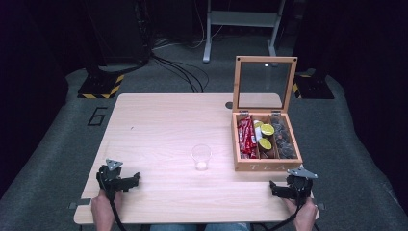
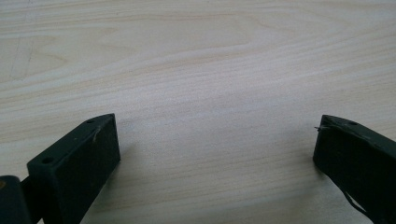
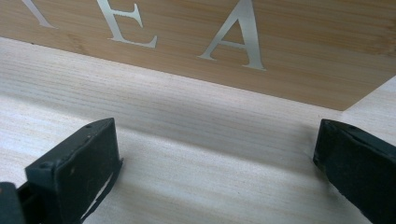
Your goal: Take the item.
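Silver capital letters are running across the front wall of the wooden box [image 1: 267,166]; in the right gripper view the letters E and A are reading clearly on that wall [image 3: 280,51], with part of another letter at the far left edge. On the grey floor beyond the table, a large dark figure 6 [image 1: 98,116] is showing.

The box is sitting at the table's right side, with its glass-paned lid [image 1: 264,84] standing open and upright at the back. Inside, dividers are splitting it into lengthwise compartments. The left one is holding red packets [image 1: 246,136]. The middle part is holding small round pods with yellow-green tops [image 1: 266,136]. The right one is holding dark wrapped pieces [image 1: 284,138]; what they are I cannot tell.

A clear plastic cup [image 1: 201,157] is standing upright near the middle of the table [image 1: 159,125], just left of the box and apart from it. Something small and white is lying at its bottom.

The left gripper [image 1: 126,183] is resting low at the table's near left corner, held by a hand [image 1: 103,208], with its jaws spread wide over bare wood and gripping nothing. The right gripper [image 1: 278,188] is sitting at the near right corner in the other hand [image 1: 306,215], just in front of the box's lettered wall, its jaws likewise spread wide and empty.
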{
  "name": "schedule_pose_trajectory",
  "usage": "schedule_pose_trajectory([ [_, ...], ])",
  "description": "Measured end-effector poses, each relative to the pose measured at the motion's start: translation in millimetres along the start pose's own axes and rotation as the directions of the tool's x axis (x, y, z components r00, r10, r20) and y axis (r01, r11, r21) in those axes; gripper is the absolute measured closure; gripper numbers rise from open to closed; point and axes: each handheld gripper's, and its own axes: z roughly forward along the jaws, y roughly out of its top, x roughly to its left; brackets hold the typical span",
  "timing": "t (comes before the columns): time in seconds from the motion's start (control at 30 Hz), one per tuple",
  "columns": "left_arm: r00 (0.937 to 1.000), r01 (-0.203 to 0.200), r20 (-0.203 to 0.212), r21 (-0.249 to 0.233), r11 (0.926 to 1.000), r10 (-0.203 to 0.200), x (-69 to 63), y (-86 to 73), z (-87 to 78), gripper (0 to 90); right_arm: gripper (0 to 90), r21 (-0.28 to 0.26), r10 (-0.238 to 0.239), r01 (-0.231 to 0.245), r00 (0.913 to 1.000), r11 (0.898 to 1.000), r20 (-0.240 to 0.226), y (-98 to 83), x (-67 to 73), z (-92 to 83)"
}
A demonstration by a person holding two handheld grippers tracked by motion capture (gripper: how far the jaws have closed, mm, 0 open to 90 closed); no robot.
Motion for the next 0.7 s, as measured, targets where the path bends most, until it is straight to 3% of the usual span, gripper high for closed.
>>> schedule_pose_trajectory([
  [0.7, 1.0, 0.001, 0.0, -0.002, 1.0, -0.001, 0.0, 0.1, 0.2, 0.3, 0.0, -0.002, 0.003, -0.003, 1.0, 1.0, -0.006, 1.3, 0.2, 0.8],
])
